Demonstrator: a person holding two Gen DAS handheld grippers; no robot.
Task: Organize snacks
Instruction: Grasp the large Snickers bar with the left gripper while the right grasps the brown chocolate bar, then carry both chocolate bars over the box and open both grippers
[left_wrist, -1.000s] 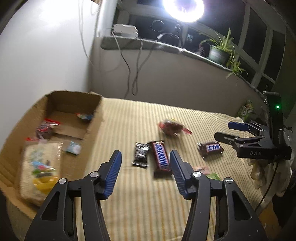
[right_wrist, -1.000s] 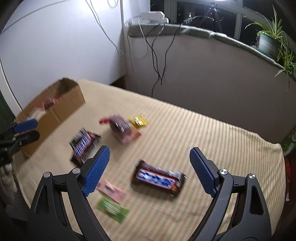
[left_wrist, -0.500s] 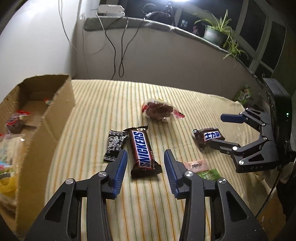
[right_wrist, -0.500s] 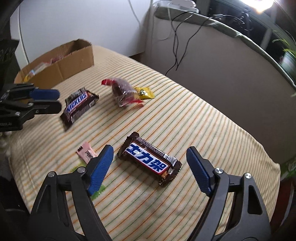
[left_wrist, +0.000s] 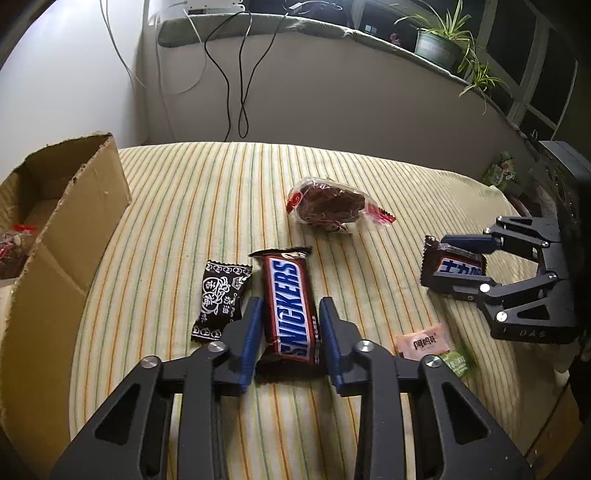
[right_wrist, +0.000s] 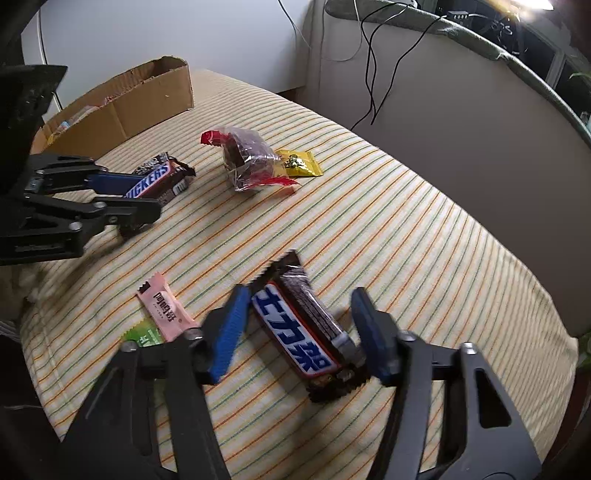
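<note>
A brown Snickers bar lies on the striped cloth, and my left gripper is open with its blue fingers on either side of it, low over the cloth. It also shows in the right wrist view. A second Snickers bar with Chinese lettering lies between the open fingers of my right gripper; it also shows in the left wrist view. The cardboard box with snacks inside stands at the left.
A black candy wrapper lies just left of the left gripper. A clear bag of dark snack sits mid-cloth, with a yellow packet beside it. A pink packet and a green packet lie near the front edge.
Both grippers moved forward and down over their bars. The left fingers now straddle the Snickers bar, and the right fingers narrowed around the Chinese-lettered bar.
</note>
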